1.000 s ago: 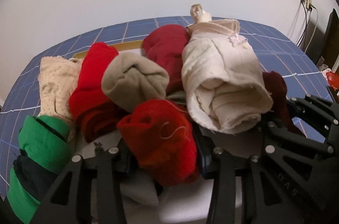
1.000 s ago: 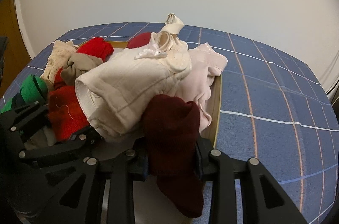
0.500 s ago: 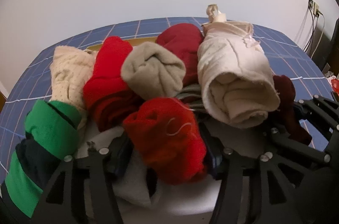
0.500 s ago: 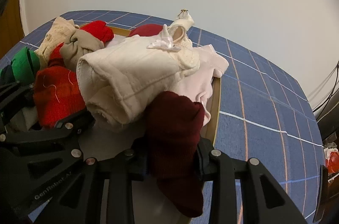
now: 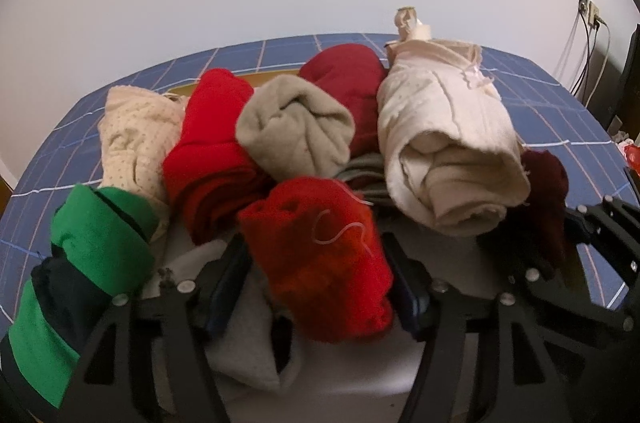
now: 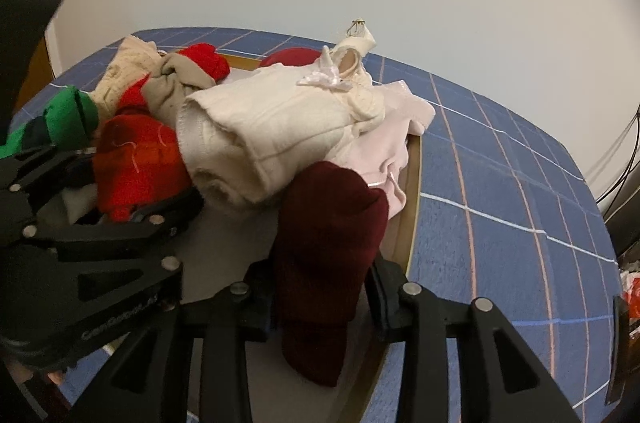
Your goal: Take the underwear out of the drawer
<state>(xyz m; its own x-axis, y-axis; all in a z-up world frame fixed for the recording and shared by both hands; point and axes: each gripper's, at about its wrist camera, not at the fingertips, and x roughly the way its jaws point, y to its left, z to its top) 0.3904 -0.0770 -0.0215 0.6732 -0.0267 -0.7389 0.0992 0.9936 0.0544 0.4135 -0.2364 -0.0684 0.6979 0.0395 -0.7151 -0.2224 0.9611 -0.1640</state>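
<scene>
Left gripper (image 5: 320,279) has its jaws opening around one orange-red roll (image 5: 324,255), which sits between the pads with slack showing beside it. Right gripper (image 6: 320,299) is also opening, though its pads still touch the single maroon roll (image 6: 326,251) between them. Around these lies the heap of rolled underwear in the wooden drawer (image 6: 412,199): one big cream roll (image 5: 448,159), one taupe roll (image 5: 296,131), one bright red roll (image 5: 208,147), one dark red roll (image 5: 344,75), one dotted beige piece (image 5: 132,135), one green and navy roll (image 5: 80,263) and one pale pink piece (image 6: 384,143). Beneath the drawer spreads a blue checked cover (image 6: 500,183).
</scene>
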